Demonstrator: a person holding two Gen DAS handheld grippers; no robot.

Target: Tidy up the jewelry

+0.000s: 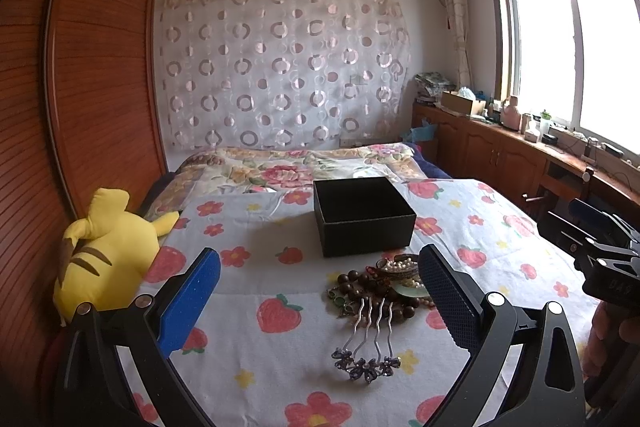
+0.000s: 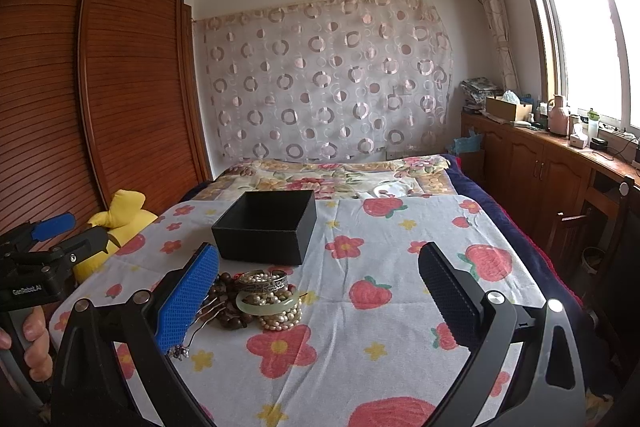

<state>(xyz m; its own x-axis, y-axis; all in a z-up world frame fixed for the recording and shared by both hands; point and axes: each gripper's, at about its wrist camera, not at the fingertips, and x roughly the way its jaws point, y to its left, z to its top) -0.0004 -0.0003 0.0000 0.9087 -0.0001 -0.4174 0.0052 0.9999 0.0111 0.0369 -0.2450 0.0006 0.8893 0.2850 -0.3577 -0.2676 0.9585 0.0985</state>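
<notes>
A heap of jewelry (image 1: 384,287), with dark wooden beads, white pearls, a pale green bangle (image 2: 267,303) and a silver hair comb (image 1: 368,339), was seen on the flower-printed bedsheet (image 2: 400,267), just before the open black square box (image 1: 362,213). The left gripper (image 1: 320,299) and the right gripper (image 2: 318,295) were both held spread wide, with nothing pinched.
</notes>
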